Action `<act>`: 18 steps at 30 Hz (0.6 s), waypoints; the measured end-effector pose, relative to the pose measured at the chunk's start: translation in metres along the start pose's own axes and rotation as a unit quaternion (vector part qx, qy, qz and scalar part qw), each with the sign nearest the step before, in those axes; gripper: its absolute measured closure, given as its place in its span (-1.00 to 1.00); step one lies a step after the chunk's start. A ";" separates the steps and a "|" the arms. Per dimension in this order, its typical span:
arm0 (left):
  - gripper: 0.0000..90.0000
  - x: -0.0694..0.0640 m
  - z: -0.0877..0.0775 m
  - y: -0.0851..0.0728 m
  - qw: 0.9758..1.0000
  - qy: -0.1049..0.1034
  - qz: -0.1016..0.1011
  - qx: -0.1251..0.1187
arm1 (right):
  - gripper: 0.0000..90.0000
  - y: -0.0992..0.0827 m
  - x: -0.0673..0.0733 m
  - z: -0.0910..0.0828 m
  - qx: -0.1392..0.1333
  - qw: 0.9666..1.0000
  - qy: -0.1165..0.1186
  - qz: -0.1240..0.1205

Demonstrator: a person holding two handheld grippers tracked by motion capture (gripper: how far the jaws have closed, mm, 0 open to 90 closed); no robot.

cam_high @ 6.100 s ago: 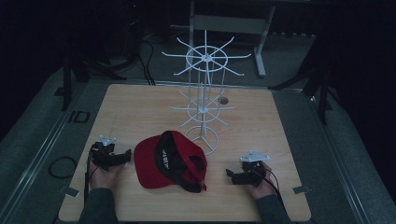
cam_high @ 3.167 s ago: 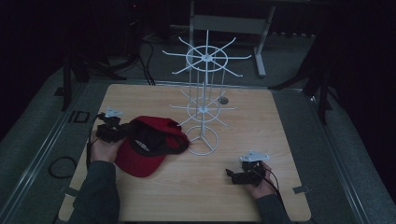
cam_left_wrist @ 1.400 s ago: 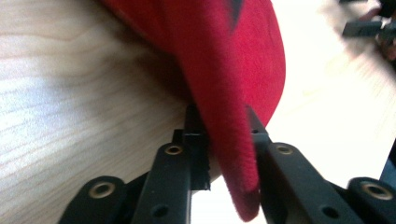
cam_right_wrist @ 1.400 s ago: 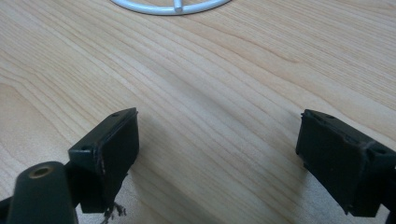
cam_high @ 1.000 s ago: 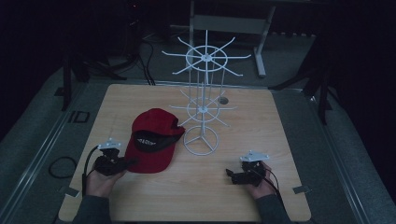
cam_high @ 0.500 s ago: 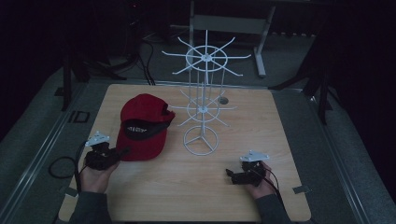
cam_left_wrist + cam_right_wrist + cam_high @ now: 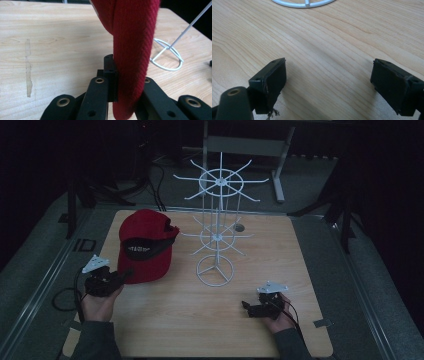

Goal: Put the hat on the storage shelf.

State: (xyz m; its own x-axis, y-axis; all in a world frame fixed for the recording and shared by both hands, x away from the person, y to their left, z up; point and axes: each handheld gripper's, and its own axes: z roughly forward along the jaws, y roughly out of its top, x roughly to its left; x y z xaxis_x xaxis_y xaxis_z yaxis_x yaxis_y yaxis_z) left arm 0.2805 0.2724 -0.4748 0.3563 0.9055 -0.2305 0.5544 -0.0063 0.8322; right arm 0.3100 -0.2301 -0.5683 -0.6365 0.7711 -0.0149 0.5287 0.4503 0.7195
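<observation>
Moved: since half a second ago the red cap (image 7: 146, 242) has slid a little further toward the far-left part of the table (image 7: 300, 270), and the left gripper (image 7: 120, 277) has followed it; the right gripper (image 7: 246, 307) has stayed put.
Left hand: the left hand (image 7: 97, 302) comes in from the near left edge, forearm low, gripper aimed forward and to the right at the cap's near rim.
Left fingers: pinching the cap's brim edge; in the left gripper view the cloth (image 7: 132, 50) stands upright between the two black fingers (image 7: 111, 72).
Right hand: the right hand (image 7: 279, 317) rests at the near right of the table, gripper pointing left.
Right fingers: spread wide over bare wood, holding nothing (image 7: 327, 82).
Cap position: left of the white wire stand (image 7: 216, 237), just beside its ring base, crown toward the far side.
Cap axis: runs near to far, brim toward the person.
Materials: cap of coarse red twill with a dark panel; stand of thin white wire with spoked tiers; table of pale wood grain.
</observation>
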 end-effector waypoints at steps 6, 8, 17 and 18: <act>0.91 -0.003 -0.004 0.004 1.000 0.005 -0.009 -0.025 | -0.71 0.000 0.000 0.000 0.000 1.000 0.000 0.000; 0.91 -0.004 -0.005 0.007 0.999 0.009 -0.009 -0.032 | -0.71 0.000 0.000 0.000 -0.001 1.000 0.000 -0.001; 0.91 -0.008 -0.011 0.017 0.998 0.027 -0.004 -0.053 | -0.71 0.000 0.000 0.000 0.000 1.000 0.000 0.000; 0.91 -0.008 -0.012 0.018 0.998 0.029 -0.004 -0.057 | -0.71 0.000 0.000 0.000 0.000 1.000 0.000 0.000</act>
State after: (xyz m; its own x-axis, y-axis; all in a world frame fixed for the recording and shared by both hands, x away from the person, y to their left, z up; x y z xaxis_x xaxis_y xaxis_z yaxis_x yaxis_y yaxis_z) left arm 0.2786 0.2698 -0.4514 0.3070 0.9281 -0.2107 0.4665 0.0463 0.8833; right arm 0.3099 -0.2301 -0.5682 -0.6363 0.7713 -0.0150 0.5290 0.4504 0.7192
